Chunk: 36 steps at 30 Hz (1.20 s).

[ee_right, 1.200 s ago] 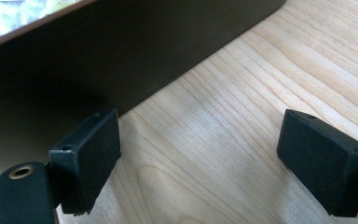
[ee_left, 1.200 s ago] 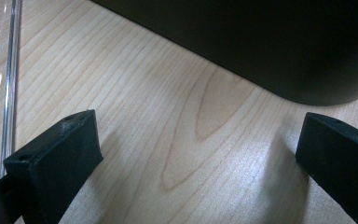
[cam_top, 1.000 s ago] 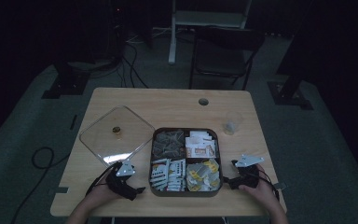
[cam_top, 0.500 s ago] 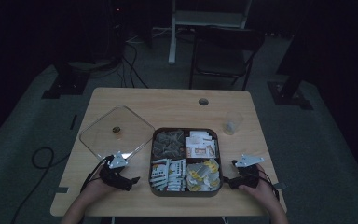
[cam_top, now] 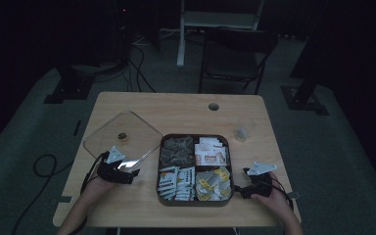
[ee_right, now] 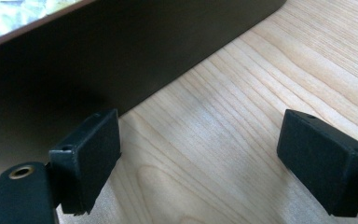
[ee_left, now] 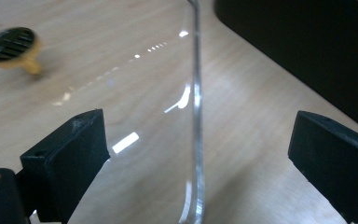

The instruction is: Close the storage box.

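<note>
A dark square tray (cam_top: pixel 196 199) with four compartments of tea bags and packets sits at the table's front middle. A clear glass lid (cam_top: pixel 122 138) with a small gold knob (cam_top: pixel 122 136) lies flat to its left. My left gripper (cam_top: pixel 131 175) stands open at the lid's near right edge; the lid's rim (ee_left: pixel 196 116) runs between its jaws, with the knob (ee_left: pixel 11 46) farther off. My right gripper (cam_top: pixel 240 188) is open on bare wood just right of the tray, whose dark wall (ee_right: pixel 121 56) rises beside the left jaw.
A small clear cup (cam_top: pixel 243 128) stands behind the tray's right side. A cable hole (cam_top: pixel 213 106) is near the table's far edge. A folding chair (cam_top: pixel 235 54) and stands sit on the floor beyond. Both forearms enter from the bottom.
My left gripper has moved back and left, from beside the tray's front left corner up to the lid's near edge. The right gripper has stayed in place.
</note>
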Available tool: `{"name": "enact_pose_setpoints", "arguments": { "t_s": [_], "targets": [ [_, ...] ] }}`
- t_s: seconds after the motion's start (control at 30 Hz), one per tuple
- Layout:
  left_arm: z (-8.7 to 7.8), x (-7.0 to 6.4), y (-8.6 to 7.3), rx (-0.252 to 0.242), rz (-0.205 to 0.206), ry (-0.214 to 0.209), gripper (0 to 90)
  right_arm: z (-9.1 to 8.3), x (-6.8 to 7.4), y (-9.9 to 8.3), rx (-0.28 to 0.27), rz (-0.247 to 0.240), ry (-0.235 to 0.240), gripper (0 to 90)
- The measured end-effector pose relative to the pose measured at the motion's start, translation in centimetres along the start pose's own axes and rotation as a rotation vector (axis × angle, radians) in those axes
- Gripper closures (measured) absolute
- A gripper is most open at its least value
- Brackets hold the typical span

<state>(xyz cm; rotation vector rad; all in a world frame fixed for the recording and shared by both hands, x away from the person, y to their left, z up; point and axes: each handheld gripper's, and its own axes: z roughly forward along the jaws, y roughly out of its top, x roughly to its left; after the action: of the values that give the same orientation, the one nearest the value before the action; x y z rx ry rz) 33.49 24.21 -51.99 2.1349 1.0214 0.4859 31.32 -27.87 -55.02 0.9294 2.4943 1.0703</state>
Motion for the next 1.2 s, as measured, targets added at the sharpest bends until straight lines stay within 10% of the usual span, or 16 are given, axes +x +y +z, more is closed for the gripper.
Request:
{"name": "enact_pose_setpoints", "arguments": {
  "t_s": [1.2],
  "targets": [
    [3.9, 6.2, 2.9, -0.025, -0.167, 0.149, 5.2, 0.0, 0.0, 0.0, 0.0, -0.001, 0.0, 12.7]
  ]
}}
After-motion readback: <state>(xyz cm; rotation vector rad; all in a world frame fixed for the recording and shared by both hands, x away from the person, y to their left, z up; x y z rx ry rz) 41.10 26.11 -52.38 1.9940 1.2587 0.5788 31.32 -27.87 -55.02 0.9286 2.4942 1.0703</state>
